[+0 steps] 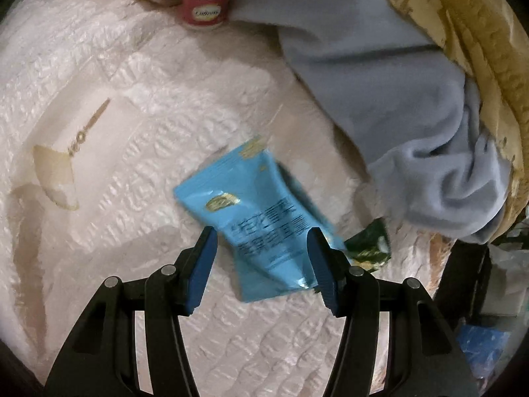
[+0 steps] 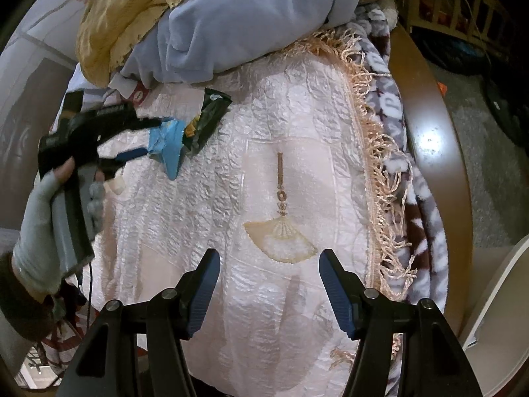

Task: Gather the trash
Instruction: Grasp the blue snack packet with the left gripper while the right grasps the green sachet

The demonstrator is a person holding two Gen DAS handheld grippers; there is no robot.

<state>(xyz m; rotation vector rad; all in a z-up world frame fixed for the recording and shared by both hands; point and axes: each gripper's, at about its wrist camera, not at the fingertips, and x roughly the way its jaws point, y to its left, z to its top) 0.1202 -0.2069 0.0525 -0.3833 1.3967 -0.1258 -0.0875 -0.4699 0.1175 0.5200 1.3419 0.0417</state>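
Pale quilted bedspread (image 1: 139,139) covers a bed. On it lies a blue wrapper (image 1: 261,218), framed by the spread fingers of the left gripper (image 1: 261,248), seemingly ready to pinch it. Right gripper (image 2: 268,274) hovers spread, holding nothing, over bare quilt.

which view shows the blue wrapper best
The left wrist view: the blue wrapper fills mid-frame, print visible, between the open left hand-held gripper. The right wrist view shows it small, crumpled and side-on.

Dim indoor light — motion blur, dark fisheye corners.
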